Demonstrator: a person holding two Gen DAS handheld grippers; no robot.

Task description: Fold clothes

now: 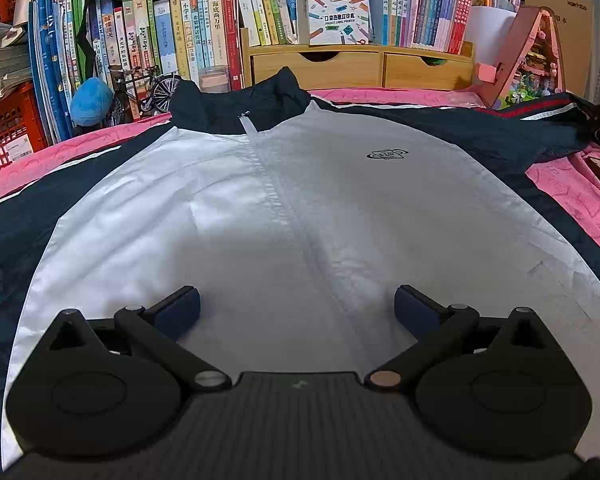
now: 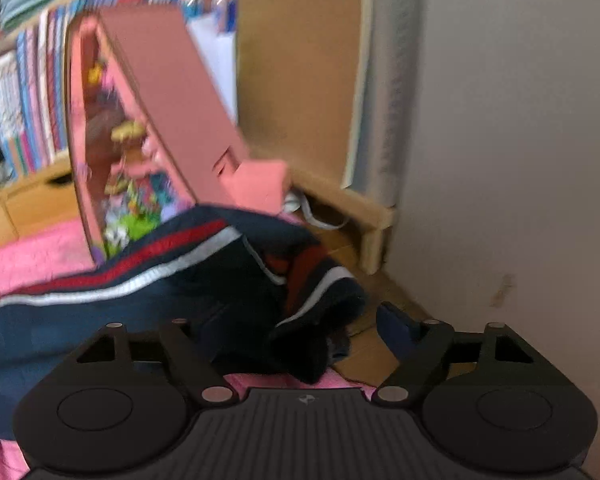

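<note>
A white and navy zip jacket (image 1: 300, 200) lies front up on the pink quilt (image 1: 572, 188), collar toward the bookshelf, sleeves spread to both sides. My left gripper (image 1: 296, 308) is open and empty, low over the jacket's white front near the hem. In the right wrist view, the jacket's right sleeve (image 2: 140, 280), navy with red and white stripes, ends in a bunched cuff (image 2: 324, 300). My right gripper (image 2: 296, 332) is open with its jaws either side of the cuff end; its left finger is hidden behind the dark cloth. That view is blurred.
A bookshelf (image 1: 260, 8) and wooden drawer unit (image 1: 356, 68) stand behind the bed. A pink dollhouse model (image 2: 148, 128) stands by the sleeve, next to cardboard (image 2: 300, 60) and a white wall (image 2: 520, 160). A toy bicycle (image 1: 148, 88) and red crates (image 1: 8, 128) are at the left.
</note>
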